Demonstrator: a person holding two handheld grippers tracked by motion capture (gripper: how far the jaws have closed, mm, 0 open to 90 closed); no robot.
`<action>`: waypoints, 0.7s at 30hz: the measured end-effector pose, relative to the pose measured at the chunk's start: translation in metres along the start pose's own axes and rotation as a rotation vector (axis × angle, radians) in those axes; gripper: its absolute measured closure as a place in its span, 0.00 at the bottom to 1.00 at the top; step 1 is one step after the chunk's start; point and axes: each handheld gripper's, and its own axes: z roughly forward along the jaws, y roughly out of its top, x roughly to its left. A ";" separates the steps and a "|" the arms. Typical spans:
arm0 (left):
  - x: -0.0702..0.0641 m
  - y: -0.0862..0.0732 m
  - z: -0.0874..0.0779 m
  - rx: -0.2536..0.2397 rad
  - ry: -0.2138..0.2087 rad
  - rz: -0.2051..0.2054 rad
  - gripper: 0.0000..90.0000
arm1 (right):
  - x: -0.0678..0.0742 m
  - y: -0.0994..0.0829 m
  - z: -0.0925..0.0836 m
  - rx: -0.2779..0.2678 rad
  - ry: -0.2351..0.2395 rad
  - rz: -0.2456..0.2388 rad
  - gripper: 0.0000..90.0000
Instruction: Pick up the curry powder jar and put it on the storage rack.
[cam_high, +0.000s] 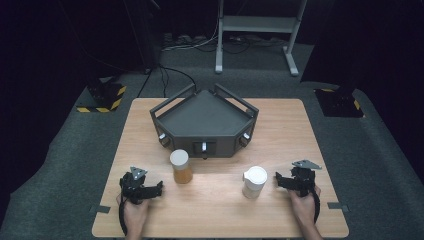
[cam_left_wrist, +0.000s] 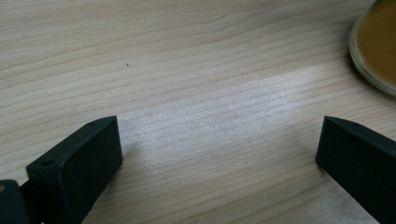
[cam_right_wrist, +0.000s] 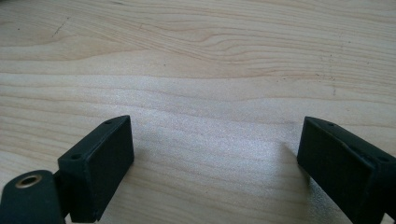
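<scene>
A clear jar of amber stuff with a white lid (cam_high: 180, 166) stands on the wooden table (cam_high: 220, 215), left of centre. A white lidded jar (cam_high: 254, 182) stands to its right. My left gripper (cam_high: 159, 188) rests low on the table just left of the amber jar, open, nothing between its jaws. In the left gripper view the gripper (cam_left_wrist: 219, 154) has bare wood between its jaws and the amber jar's base (cam_left_wrist: 376, 51) at the upper right. My right gripper (cam_high: 278, 181) sits just right of the white jar, open and empty; in its own view the gripper (cam_right_wrist: 215, 154) faces bare wood.
A dark grey angular tray (cam_high: 204, 122) with knobs on its front stands at the back middle of the table. A metal stand (cam_high: 260, 30) and cables lie on the floor beyond. Black-and-yellow striped blocks (cam_high: 102, 97) sit off the table's far corners.
</scene>
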 end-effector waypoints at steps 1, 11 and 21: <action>0.000 0.000 0.000 0.000 0.000 0.000 0.00 | 0.000 0.000 0.000 0.000 0.000 0.000 0.11; -0.001 0.001 0.000 0.002 0.003 -0.004 0.00 | 0.000 0.000 0.000 0.000 0.001 0.000 0.11; -0.004 0.000 0.000 0.002 0.013 -0.006 0.01 | 0.000 0.000 0.000 0.000 0.000 0.000 0.11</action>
